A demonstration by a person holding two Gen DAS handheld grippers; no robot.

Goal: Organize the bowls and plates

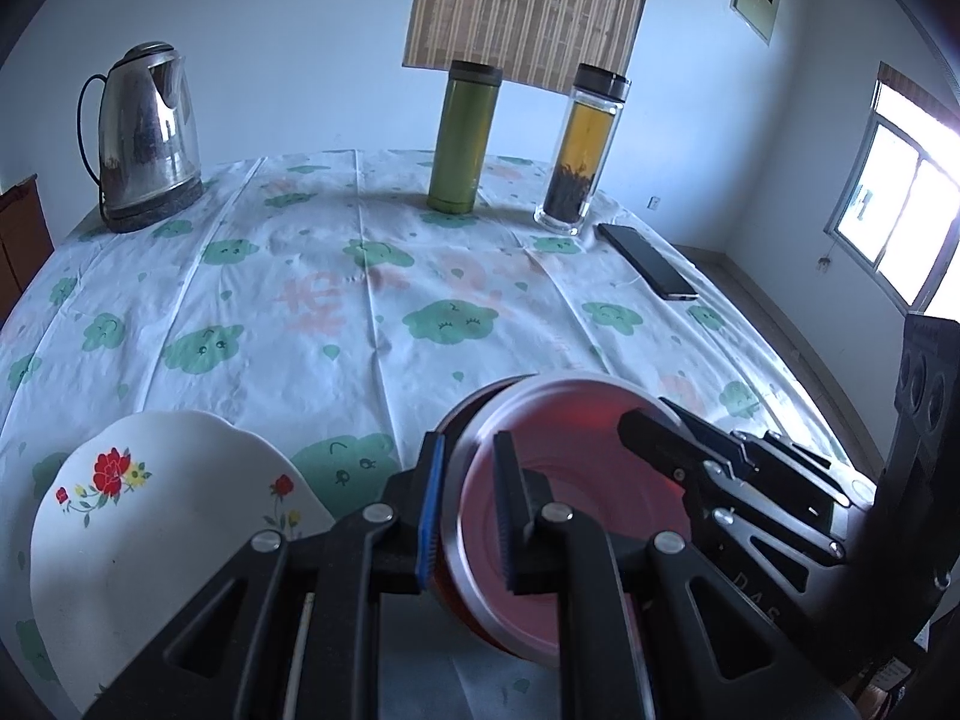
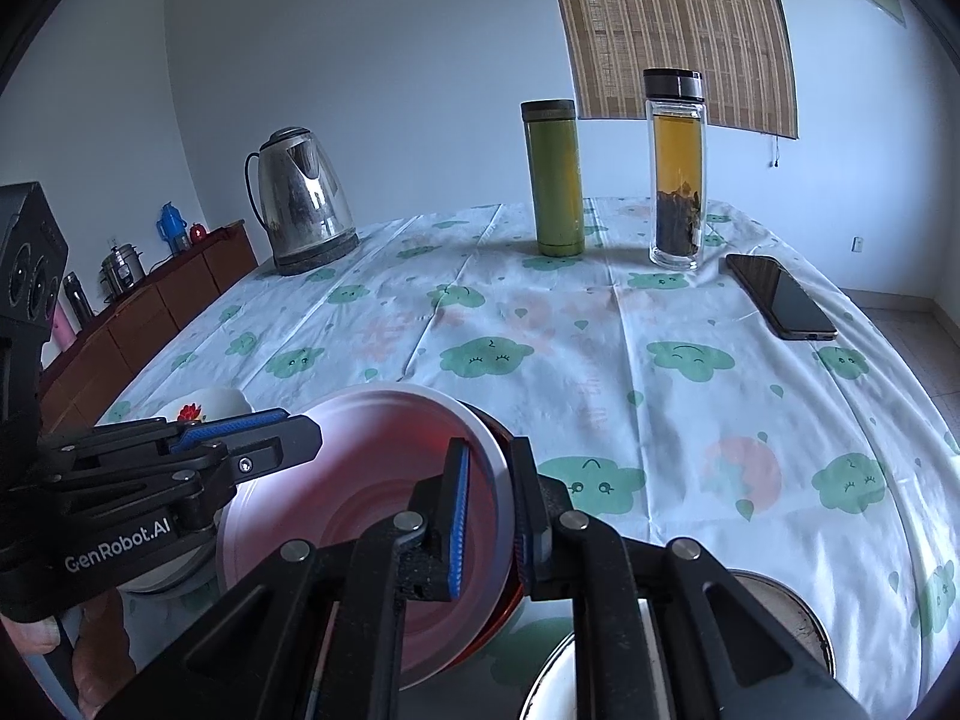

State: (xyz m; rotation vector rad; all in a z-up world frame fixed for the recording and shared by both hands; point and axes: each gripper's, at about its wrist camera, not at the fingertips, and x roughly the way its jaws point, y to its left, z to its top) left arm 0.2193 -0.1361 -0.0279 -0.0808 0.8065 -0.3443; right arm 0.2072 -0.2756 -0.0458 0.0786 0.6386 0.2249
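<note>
Left gripper (image 1: 469,501) and right gripper (image 2: 489,504), each clamped nearly closed on opposite rims of one tilted red bowl (image 1: 558,480) above the table (image 1: 360,300).

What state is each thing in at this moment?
Red bowl: held tilted off the table, both grippers clamped on its rim.
Left gripper: shut on bowl.
Right gripper: shut on bowl.
Flowered plate: resting on table.
Kettle: lid closed.
Green flask: upright, capped.
Tea bottle: upright, capped.
Phone: screen dark.
</note>
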